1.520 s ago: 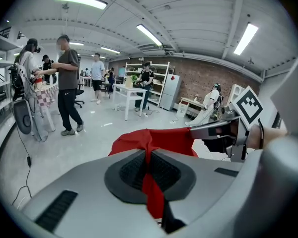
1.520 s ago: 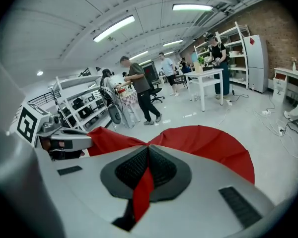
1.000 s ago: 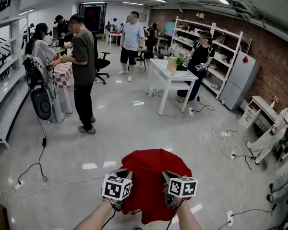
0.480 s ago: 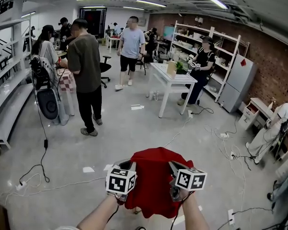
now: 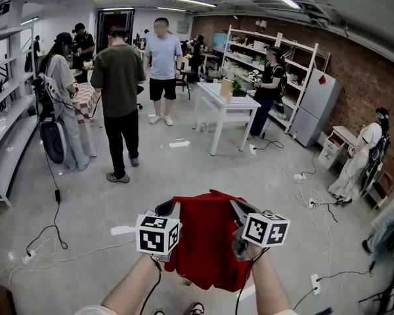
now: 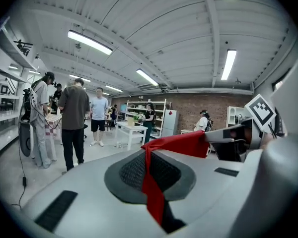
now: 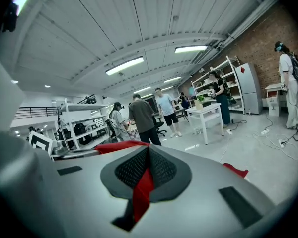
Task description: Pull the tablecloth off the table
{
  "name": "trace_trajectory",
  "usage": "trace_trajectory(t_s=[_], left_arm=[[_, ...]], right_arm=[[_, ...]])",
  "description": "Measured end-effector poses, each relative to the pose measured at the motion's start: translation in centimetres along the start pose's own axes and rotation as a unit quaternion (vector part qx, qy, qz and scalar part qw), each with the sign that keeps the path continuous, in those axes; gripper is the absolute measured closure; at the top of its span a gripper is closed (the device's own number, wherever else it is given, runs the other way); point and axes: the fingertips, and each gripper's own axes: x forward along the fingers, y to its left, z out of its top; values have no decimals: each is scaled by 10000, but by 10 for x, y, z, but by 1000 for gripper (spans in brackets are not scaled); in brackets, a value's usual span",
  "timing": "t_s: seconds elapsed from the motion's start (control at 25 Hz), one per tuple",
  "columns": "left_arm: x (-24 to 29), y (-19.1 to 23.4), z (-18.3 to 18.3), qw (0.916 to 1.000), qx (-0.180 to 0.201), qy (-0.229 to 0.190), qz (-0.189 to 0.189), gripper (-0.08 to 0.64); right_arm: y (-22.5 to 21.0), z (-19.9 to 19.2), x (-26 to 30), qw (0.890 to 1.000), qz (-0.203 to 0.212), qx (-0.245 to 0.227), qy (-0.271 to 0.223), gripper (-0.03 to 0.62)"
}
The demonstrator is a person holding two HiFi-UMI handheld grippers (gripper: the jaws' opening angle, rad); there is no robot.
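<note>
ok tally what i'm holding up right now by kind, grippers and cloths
grippers: 2, the left gripper and the right gripper
red tablecloth: 1, pinched in both sets of jaws
total: 3

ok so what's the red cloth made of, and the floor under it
Red cloth: probably thin woven fabric, matte; it hangs limp in soft folds. Floor: grey and glossy, maybe polished concrete or a coating; it mirrors patches of the ceiling lights.
</note>
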Motion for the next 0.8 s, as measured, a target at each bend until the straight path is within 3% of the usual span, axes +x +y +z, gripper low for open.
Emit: trace_trajectory(t_s=[0.32,0.8], left_arm=[[-41,15,45,9984,253,-501,-101,541],[-111,11,81,9943,487,-895,304,541]], right_arm=[[52,31,-11,9991,-16,-296,-319,566],[108,50,-41,9961,333,-696,-417,566]])
